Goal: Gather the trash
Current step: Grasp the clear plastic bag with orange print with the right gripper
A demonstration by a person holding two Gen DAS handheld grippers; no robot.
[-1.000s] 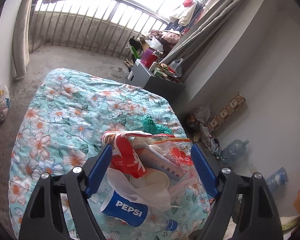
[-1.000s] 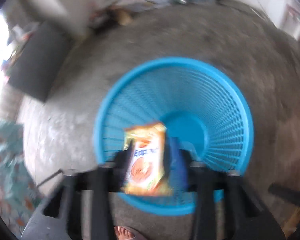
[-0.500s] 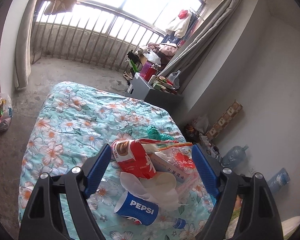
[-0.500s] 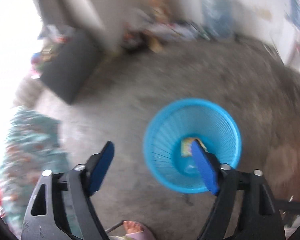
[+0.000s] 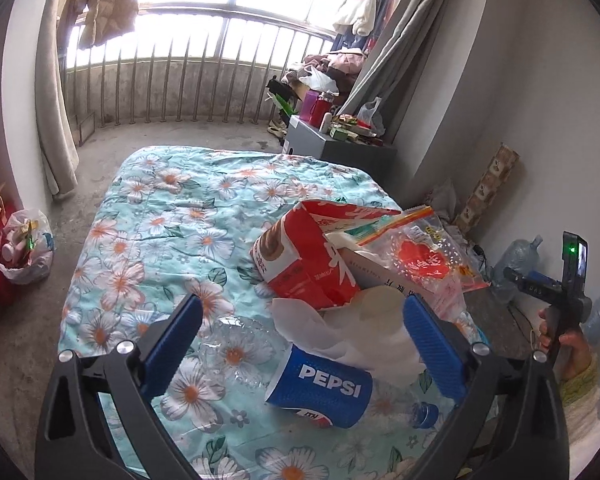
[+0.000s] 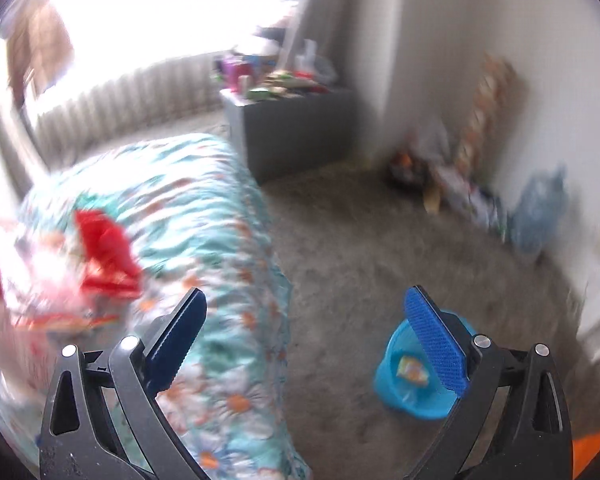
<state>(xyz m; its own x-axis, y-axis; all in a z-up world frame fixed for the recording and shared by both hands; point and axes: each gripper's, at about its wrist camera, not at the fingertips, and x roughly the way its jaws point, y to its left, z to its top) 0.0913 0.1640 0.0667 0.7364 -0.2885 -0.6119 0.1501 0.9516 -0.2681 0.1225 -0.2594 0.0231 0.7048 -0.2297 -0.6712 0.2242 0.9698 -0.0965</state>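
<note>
While the right gripper (image 6: 302, 340) is swinging away from the blue basket (image 6: 414, 396) and back toward the bed (image 6: 220, 208), its jaws are opening wide and nothing is sitting between them. A second ago it was holding an orange snack packet (image 6: 412, 368) over that basket. Now the packet is lying inside the basket on the floor, so one piece of trash is already put away. The right wrist picture is blurry because the hand is moving fast.

On the other side, the left gripper (image 5: 300, 336) is also opening its jaws, and it is sinking a little closer to the pile than it was a moment ago. No pad is touching anything yet. The pile is lying on the flowered blanket (image 5: 160, 216) near its right edge. A blue Pepsi cup (image 5: 320, 388) is lying on its side right under the open jaws, with white tissue (image 5: 340, 340) spilling over its top. Behind them a red paper bag (image 5: 304, 260) is standing open, and a clear zip bag (image 5: 424, 256) is leaning beside it. A squashed clear bottle (image 5: 236, 344) with a blue cap is lying flat next to the cup.

So the job is just starting: one thing is in the basket and most of the trash is waiting on the bed. The Pepsi cup and the tissue look like the next things to grab, since the left gripper is pointing at them
</note>
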